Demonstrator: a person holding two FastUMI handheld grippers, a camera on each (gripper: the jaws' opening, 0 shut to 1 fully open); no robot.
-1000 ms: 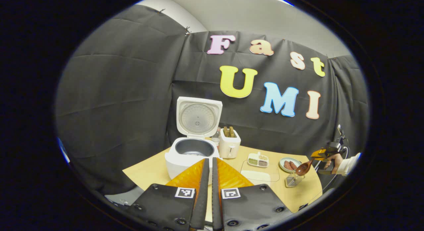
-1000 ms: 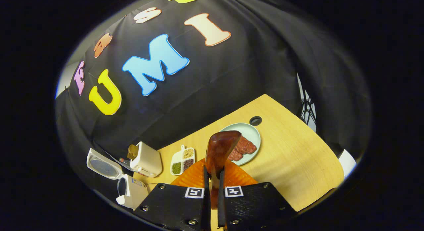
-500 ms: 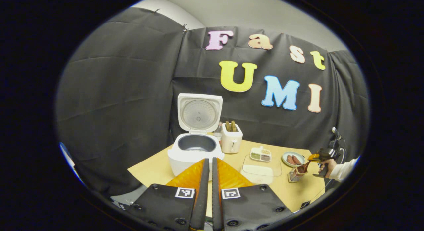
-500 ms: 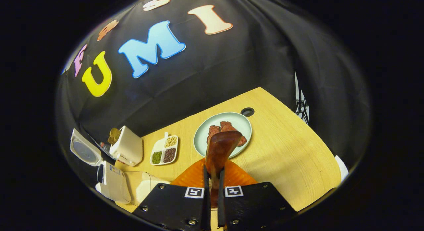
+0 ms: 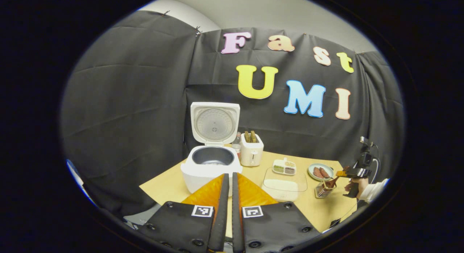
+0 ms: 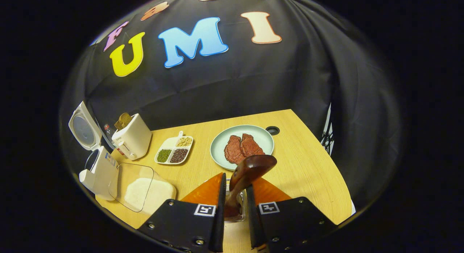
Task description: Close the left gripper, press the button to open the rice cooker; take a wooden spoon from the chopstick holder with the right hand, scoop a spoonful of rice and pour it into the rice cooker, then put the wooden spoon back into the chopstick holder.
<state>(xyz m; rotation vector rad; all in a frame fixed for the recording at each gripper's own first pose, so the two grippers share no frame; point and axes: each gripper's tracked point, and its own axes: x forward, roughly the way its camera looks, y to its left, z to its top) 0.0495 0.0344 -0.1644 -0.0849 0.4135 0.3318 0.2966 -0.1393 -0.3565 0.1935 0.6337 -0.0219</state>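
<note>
The spoon [image 6: 246,173] stands between the right gripper [image 6: 233,206]'s fingers, its handle dropping into the holder [image 6: 235,218] right under the tips, its bowl leaning up and away to the gripper's right, so the long axis runs steeply up from the holder and tilts off vertical. The jaws have parted: there is a gap each side of the handle, so I read the spoon as let go and resting in the holder rather than clamped, which fits the last step, the spoon going back. It leans because the holder's rim props the handle, I'd judge. Just beyond the bowl sits the plate [image 6: 266,135] with its two red slabs of meat; off to the gripper's left lie the divided tray [image 6: 174,151], the clear rice box [image 6: 139,186], the toaster [image 6: 132,139] and the cooker [image 6: 96,171], lid up. In the left gripper view, the left gripper [image 5: 228,195] hangs back with its fingers pressed together on nothing, pointing at the cooker [image 5: 212,169], whose open pot faces up, ready for pouring. Far to its right, the holder [image 5: 322,189] carries the spoon [image 5: 331,182], with the right gripper [image 5: 349,173] and a hand [image 5: 357,184] beside it. What's left, as I see it: lift the right gripper clear without nudging the tilted spoon.
</note>
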